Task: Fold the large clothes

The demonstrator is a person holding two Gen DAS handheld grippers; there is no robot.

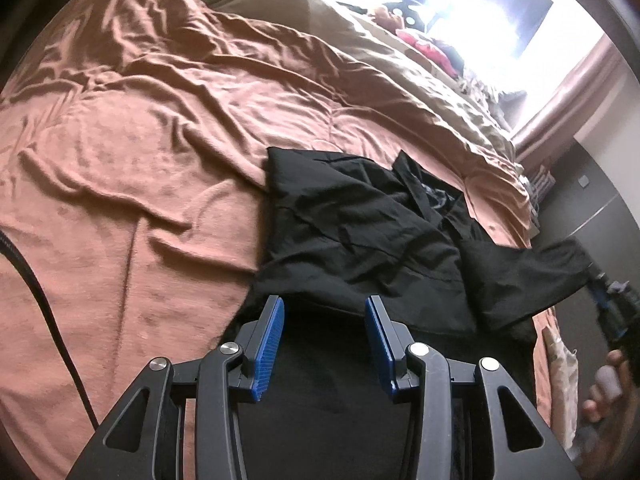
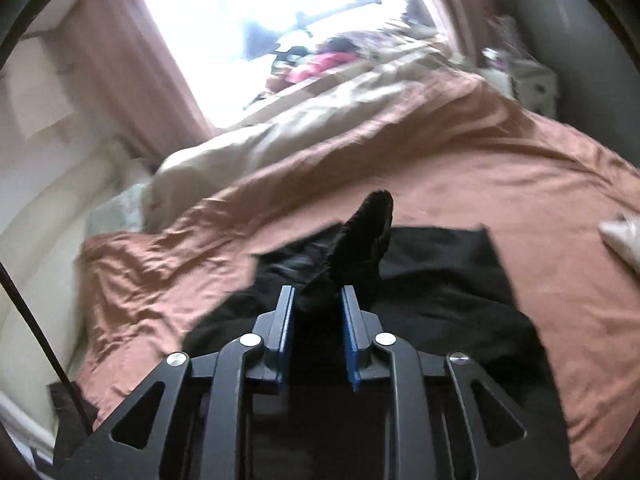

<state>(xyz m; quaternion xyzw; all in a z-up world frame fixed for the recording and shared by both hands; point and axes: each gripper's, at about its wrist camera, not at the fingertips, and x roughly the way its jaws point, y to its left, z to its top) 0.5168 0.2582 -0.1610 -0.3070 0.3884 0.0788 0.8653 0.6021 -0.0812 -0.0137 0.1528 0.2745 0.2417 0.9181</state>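
Note:
A crumpled black garment [image 1: 360,216] lies on the rust-coloured bed cover [image 1: 140,140] near the bed's front edge. My left gripper [image 1: 325,304] hovers over its near hem, blue pads well apart, with dark cloth below them and nothing pinched. At the right of the left wrist view, a corner of the garment [image 1: 520,276] is lifted off the bed towards my right gripper [image 1: 614,320], which is blurred there. In the right wrist view the right gripper [image 2: 318,292] is shut on a bunch of the black garment [image 2: 440,280], and a tongue of cloth [image 2: 372,224] sticks up past its fingertips.
A beige duvet [image 1: 400,80] covers the far side of the bed under a bright window [image 1: 480,8]. Red and mixed clothes [image 1: 428,46] are piled there. A black cable [image 1: 40,280] hangs at the left. A person's hand [image 1: 604,384] shows at the right edge.

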